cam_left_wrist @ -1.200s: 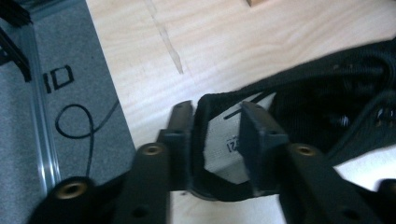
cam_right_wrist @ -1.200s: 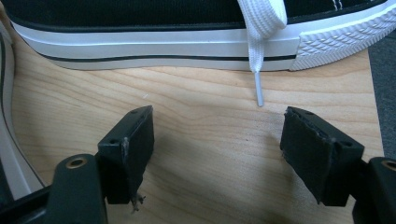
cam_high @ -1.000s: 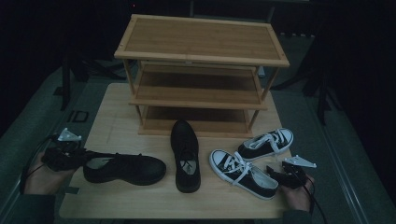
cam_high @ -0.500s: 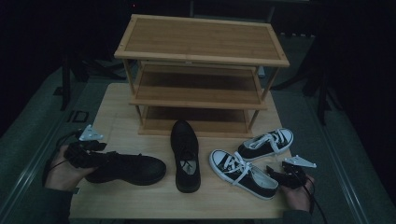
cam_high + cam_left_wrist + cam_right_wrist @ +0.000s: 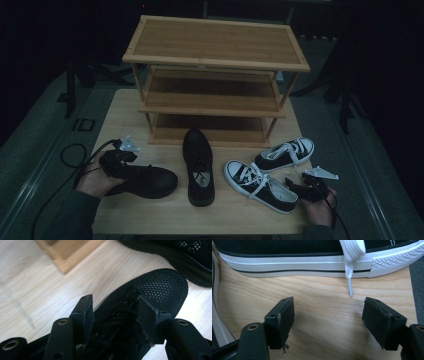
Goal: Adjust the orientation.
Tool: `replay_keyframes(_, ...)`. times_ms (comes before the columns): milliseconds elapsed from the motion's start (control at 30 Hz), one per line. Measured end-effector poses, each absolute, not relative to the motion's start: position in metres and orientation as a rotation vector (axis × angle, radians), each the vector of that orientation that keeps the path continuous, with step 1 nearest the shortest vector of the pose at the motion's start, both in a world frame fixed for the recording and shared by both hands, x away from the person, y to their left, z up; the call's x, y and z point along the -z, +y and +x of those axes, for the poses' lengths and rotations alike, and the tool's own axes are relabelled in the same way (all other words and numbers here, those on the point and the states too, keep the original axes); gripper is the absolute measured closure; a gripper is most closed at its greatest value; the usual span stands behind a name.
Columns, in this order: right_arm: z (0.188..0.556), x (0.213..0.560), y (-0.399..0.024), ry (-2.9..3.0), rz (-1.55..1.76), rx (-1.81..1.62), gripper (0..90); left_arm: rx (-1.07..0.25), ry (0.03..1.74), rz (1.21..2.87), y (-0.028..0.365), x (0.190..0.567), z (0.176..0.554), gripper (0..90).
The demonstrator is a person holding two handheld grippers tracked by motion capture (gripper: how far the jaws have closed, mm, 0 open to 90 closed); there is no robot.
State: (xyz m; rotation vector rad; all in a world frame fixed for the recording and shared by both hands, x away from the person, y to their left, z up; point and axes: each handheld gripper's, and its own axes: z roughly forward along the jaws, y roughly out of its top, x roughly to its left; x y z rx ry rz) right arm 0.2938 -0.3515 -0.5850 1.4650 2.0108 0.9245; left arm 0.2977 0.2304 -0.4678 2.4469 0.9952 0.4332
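A black mesh shoe (image 5: 150, 181) lies on its sole at the table's front left, toe pointing right. My left gripper (image 5: 129, 162) is over its heel end. In the left gripper view the jaws (image 5: 116, 315) straddle the laced top of that shoe (image 5: 162, 287); they have just been opening and stand wide, so the shoe is between them without being pinched. Its partner (image 5: 198, 165) points toward the rack. Two black-and-white sneakers (image 5: 260, 186) (image 5: 286, 152) lie at the right. My right gripper (image 5: 296, 184) (image 5: 328, 320) rests open over bare wood beside the nearer sneaker's sole (image 5: 294, 265).
A three-shelf wooden shoe rack (image 5: 215, 55) stands at the back of the table (image 5: 120, 115); its foot (image 5: 67, 257) is just beyond the left jaws. A white lace tip (image 5: 350, 288) hangs ahead of the right jaws. The table edge runs close at the right (image 5: 412, 290).
My left hand has slid right from the table's left edge onto the heel end of the black shoe. The shoe, the right hand and the sneakers have stayed put.
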Motion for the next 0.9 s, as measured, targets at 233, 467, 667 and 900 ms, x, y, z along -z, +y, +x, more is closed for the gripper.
replay_keyframes(233,0.294,0.585,-0.351,2.011,1.466,-0.925,25.7,-0.414,0.979,2.514,0.216,0.476,0.306,49.9)
replay_keyframes(467,0.294,0.585,-0.352,2.010,1.466,-0.924,25.7,-0.409,0.981,2.569,0.215,0.482,0.310,51.5)
replay_keyframes(667,0.294,0.585,-0.351,2.011,1.466,-0.924,25.7,-0.462,1.005,2.554,0.215,0.484,0.312,54.4)
replay_keyframes(900,0.294,0.585,-0.352,2.011,1.466,-0.924,25.7,-0.505,1.089,2.533,0.216,0.482,0.326,55.7)
